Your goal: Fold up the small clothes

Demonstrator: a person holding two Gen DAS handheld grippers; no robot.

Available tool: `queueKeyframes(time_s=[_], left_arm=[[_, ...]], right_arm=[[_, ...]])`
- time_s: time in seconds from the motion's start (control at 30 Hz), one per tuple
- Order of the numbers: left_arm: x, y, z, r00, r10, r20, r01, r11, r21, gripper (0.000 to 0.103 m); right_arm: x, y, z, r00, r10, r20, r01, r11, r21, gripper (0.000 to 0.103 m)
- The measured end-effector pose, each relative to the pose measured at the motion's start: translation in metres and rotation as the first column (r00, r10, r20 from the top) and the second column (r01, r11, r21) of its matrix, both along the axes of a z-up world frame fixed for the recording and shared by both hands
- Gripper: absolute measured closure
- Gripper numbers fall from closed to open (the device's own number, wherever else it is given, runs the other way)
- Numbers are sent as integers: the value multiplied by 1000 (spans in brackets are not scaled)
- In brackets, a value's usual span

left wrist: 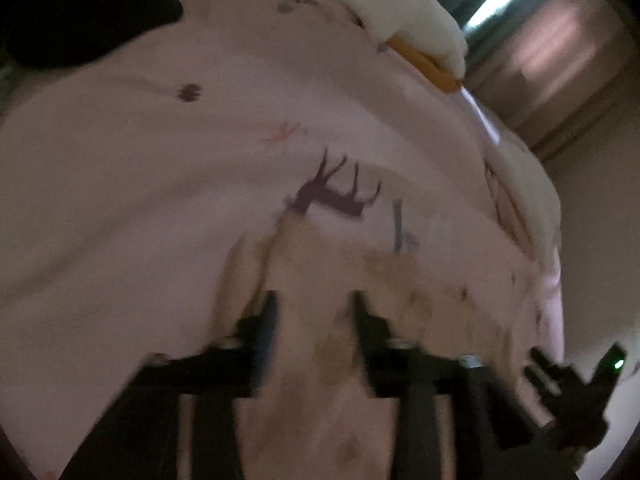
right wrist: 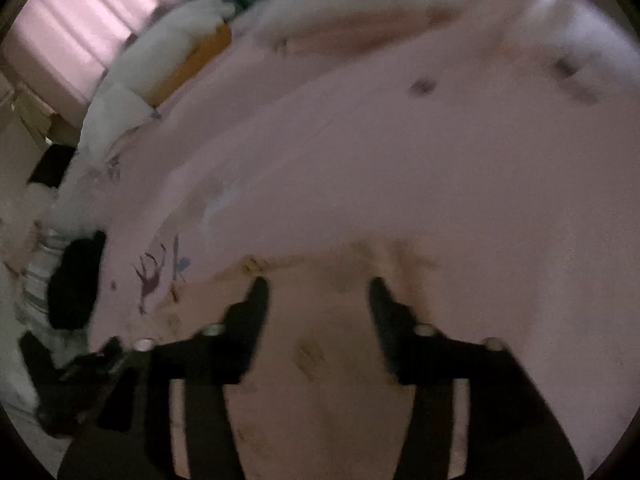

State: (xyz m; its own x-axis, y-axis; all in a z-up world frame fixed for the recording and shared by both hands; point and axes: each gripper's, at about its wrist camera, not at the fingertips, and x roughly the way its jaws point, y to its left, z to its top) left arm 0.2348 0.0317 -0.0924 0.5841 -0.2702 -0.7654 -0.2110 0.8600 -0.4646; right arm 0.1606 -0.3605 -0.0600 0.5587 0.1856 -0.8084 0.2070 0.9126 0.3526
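The pink bed sheet (left wrist: pixel 160 200) with its animal prints fills both views, white bedding (left wrist: pixel 420 20) heaped at its far edge and a dark garment (left wrist: pixel 80 12) in the far left corner. At the near edge lies a small beige patterned garment (left wrist: pixel 320 280), spread and rumpled, no crease visible; the folding looks barely begun. Left gripper (left wrist: pixel 314 300) and right gripper (right wrist: pixel 318 286) both stand apart, fingers straddling the cloth, clamping nothing as far as the blur shows
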Motion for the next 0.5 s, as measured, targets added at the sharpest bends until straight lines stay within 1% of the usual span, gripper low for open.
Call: queueKeyframes(time_s=[0.03, 0.07, 0.1, 0.13, 0.17, 0.2, 0.23, 0.27, 0.3, 0.33, 0.37, 0.4, 0.47, 0.5], left_arm=[[-20, -1, 3, 999, -14, 35, 15, 1000, -11, 48], [-38, -4, 4, 997, -23, 70, 26, 999, -38, 47], [-49, -11, 3, 995, -33, 95, 39, 997, -64, 45], [-65, -12, 2, 992, -41, 118, 52, 994, -94, 41], [-86, -12, -1, 987, -27, 156, 50, 988, -146, 38], [-97, -15, -5, 983, -1, 186, 36, 982, -183, 30], [-107, -15, -11, 979, 25, 200, 19, 977, -211, 26], [-110, -17, -17, 981, 22, 191, 20, 976, -216, 26], [-109, -22, -27, 986, -17, 167, 54, 974, -219, 26], [-107, -24, -38, 989, -53, 138, 84, 969, -233, 26], [-105, -25, -53, 993, -66, 93, 89, 960, -267, 26], [-106, -25, -67, 995, -62, 72, 82, 943, -323, 26], [-111, -23, -69, 989, -37, 142, 85, 935, -344, 26], [-109, -22, -68, 989, -38, 144, 89, 926, -368, 26]], right_arm=[[-16, -1, 6, 1000, -4, -2, 4, 1000, -21, 19], [-33, 0, 10, 1000, -26, 2, 26, 999, -18, 8], [-47, -2, 11, 998, -54, 9, 54, 999, -3, 7], [-69, -7, 9, 997, -78, 9, 77, 996, 34, 7], [-79, -6, 3, 996, -91, 2, 90, 994, 64, 5], [-91, -8, -4, 993, -116, -13, 117, 987, 109, 4], [-102, -15, -13, 988, -148, -52, 154, 977, 146, 3], [-106, -15, -21, 976, -182, -117, 200, 966, 166, 3], [-111, -19, -29, 965, -202, -166, 233, 953, 192, 3], [-117, -23, -35, 961, -215, -176, 253, 939, 234, 3], [-125, -28, -44, 958, -229, -174, 272, 919, 285, 3], [-131, -31, -52, 957, -235, -173, 280, 906, 316, 4], [-140, -28, -51, 964, -240, -118, 267, 895, 358, 3], [-144, -29, -52, 965, -240, -107, 263, 877, 403, 2]])
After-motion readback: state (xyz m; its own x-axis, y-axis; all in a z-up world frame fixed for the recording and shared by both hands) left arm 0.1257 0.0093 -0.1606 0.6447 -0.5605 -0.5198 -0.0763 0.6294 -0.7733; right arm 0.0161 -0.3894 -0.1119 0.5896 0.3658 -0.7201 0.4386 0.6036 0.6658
